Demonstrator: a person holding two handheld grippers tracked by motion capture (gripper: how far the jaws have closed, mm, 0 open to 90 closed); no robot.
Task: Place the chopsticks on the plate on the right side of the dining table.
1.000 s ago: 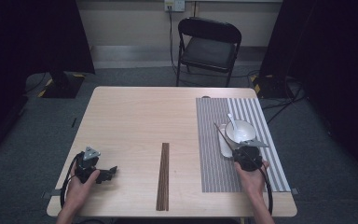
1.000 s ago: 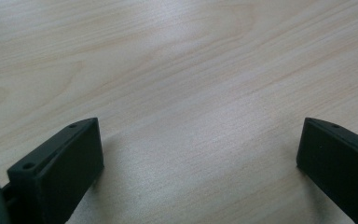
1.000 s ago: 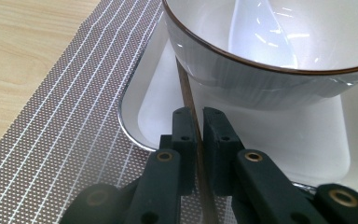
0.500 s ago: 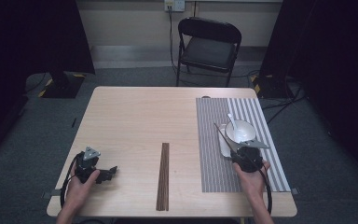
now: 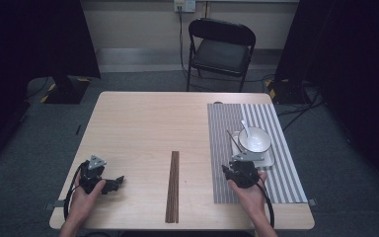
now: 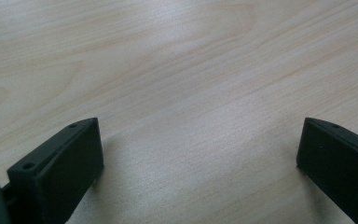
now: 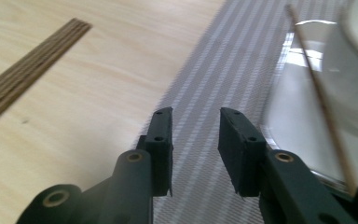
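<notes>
My right hand-held gripper (image 5: 238, 174) sits low over the near-left part of the grey-and-white striped fabric placemat (image 5: 222, 148), its jaws drawn to a narrow gap with nothing between them; from its own camera the black jaws (image 7: 195, 140) point along the stripes, just beside the rim of the clear rectangular glass tray (image 7: 298, 140). On that tray stands the white ceramic bowl (image 5: 254, 139) with a white ceramic spoon (image 5: 245, 128) in it, and a thin brown wooden chopstick (image 7: 321, 107) leans across the tray's edge, close to my right jaw. My worry is that stick: as I judge it, a careless nudge forward could clip it, roll it off the tray, or tip the bowl, since the jaws are too nearly closed to straddle anything cleanly. Toward the middle of the bench's near edge lies the dark wooden slatted strip (image 5: 172, 185), well apart from both hands. My left hand-held gripper (image 5: 109, 183) rests near the bench's near-left corner, jaws spread wide and empty over bare light wooden bench (image 6: 177, 70).
</notes>
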